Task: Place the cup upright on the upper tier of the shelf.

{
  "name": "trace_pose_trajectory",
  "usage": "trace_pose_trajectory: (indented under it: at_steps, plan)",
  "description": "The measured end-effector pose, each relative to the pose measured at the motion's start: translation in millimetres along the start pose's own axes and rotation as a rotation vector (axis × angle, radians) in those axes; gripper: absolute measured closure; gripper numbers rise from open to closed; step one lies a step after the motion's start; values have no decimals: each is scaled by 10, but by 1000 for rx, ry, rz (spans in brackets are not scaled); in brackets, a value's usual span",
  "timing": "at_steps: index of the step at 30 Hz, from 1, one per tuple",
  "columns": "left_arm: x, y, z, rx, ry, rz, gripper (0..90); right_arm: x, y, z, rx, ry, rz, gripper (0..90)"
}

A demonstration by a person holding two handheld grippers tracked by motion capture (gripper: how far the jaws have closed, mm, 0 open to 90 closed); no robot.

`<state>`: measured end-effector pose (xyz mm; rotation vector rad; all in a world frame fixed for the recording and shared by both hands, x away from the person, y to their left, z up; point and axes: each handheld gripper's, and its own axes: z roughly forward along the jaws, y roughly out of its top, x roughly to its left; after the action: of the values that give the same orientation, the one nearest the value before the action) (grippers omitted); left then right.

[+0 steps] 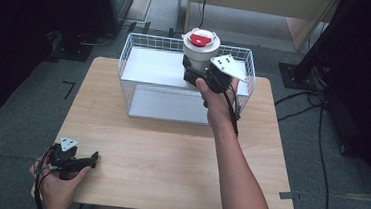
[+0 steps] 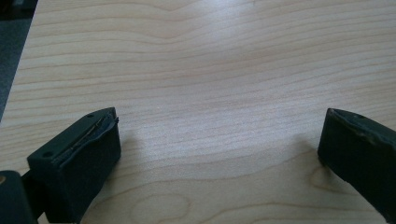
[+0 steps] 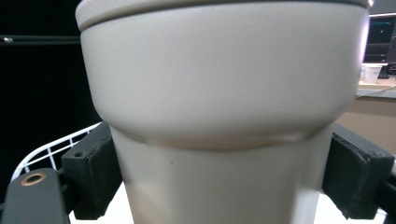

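Pale wood grain runs under your left gripper at the lower left of the high view, where it rests on the table with its jaws spread wide and nothing between them; the left gripper view shows the same, two black pads far apart over bare board. That hand is well away from the work, so leave it out of the coming move. Moving toward the centre, the white wire basket sits at the far edge of the table in the upper middle of the frame, its long side running across the picture. Further right, your right gripper is closed on the cream canister with the red knob on its lid, gripping the narrower lower body just beneath the wider top band; in the right gripper view the canister stands between both jaws, upright, its long axis vertical, pads pressed against either flank. The canister is over the right half of the basket, and whether its base touches the basket floor is hidden by the gripper. What matters for you now is that vertical line: the basket floor lies straight below the canister, so any travel should run along the axis, without tilting against the wire rim beside your left-hand jaw.
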<state>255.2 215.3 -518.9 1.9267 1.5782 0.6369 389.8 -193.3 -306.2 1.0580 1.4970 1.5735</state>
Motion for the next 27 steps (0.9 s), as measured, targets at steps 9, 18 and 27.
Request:
trace_pose_trajectory:
  at_steps: [9, 18, 27]
  plan:
    - [1, 0, 0, 0, 0, 1, 0, 15, 4, 331, 36, -22, -13, 124]
    - [0, 0, 0, 0, 0, 0, 0, 13, 31, 516, 47, -44, 7, 125]
    - [0, 0, 1, -1, 0, 0, 0, 38, 12, 614, 67, -52, 7, 124]
